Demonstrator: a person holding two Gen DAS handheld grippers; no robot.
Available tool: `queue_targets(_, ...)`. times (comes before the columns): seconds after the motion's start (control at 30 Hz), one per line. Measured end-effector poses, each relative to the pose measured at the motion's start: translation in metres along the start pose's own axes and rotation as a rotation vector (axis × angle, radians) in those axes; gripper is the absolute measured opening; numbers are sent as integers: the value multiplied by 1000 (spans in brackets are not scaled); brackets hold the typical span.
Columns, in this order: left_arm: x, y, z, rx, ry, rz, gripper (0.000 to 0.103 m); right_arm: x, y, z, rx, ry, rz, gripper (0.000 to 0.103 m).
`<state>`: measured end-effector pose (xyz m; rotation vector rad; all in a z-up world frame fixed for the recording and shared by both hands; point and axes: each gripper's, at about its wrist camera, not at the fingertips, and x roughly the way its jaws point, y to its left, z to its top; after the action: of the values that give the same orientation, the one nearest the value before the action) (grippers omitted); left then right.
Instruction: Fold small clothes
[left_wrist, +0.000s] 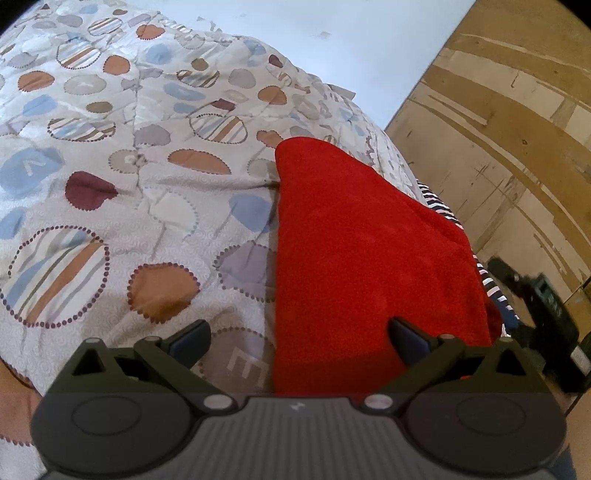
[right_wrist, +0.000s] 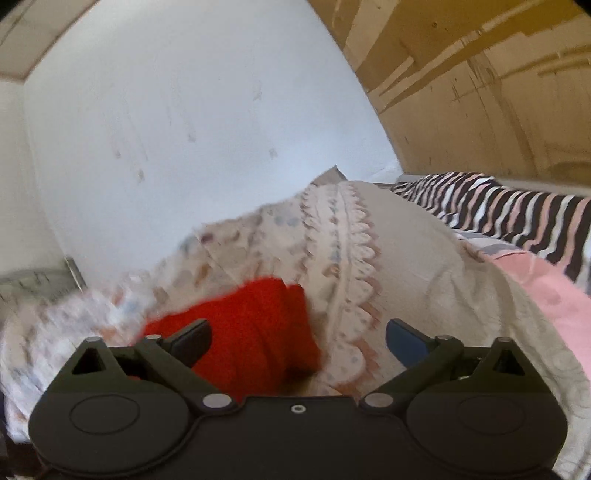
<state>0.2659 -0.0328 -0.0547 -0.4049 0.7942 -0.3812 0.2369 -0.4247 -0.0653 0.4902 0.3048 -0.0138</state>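
In the left wrist view, the left claw sits at the bottom of the frame with its jaws spread wide and nothing pinched. A red cloth lies folded on the patterned bedspread, stretching from just ahead of the claw's right finger up to the centre right. A striped fabric peeks out along its right edge.

In the right wrist view, the right claw is also spread, holding nothing. The red cloth lies low in the frame, left of centre, just ahead of the left finger; the picture is blurred there.
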Motion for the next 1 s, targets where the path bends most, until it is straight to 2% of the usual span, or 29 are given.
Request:
queue_targets(0.07,0,2,-1,-8,0,-6,103,8,7,3,-20,11,-20,62)
queue_targets(0.1,0,3,-2,-11,0,-9,103,12,10,3,-28,23,-25,57)
queue_targets(0.17,0,4,-2,-15,0,-13,103,21,16,0,-20,59,7,31)
queue_targets(0.2,0,4,-2,-16,0,-14,103,23,19,-2,-19,60,25,24)
queue_targets(0.27,0,5,-3,-19,-2,-12,103,19,30,-6,-59,27,40,20)
queue_targets(0.4,1,9,-5,-41,-5,-22,103,3,54,-14,-155,-45,124,17)
queue_targets(0.53,0,8,-5,-40,-6,-17,103,-2,80,-17,-300,-76,143,17)
queue_targets(0.63,0,5,-6,-36,-13,-6,103,-1,88,-11,-364,-89,169,15)
queue_targets(0.73,4,1,-4,-25,-10,1,103,9,85,11,-403,-90,172,14)
queue_targets(0.83,7,-7,0,-7,-4,11,103,26,67,38,-389,-52,153,13)
queue_targets(0.9,9,-14,1,18,-7,23,103,44,44,49,-295,35,141,13)
queue_targets(1.0,8,-21,-2,60,-20,44,103,61,14,41,-197,137,97,13)
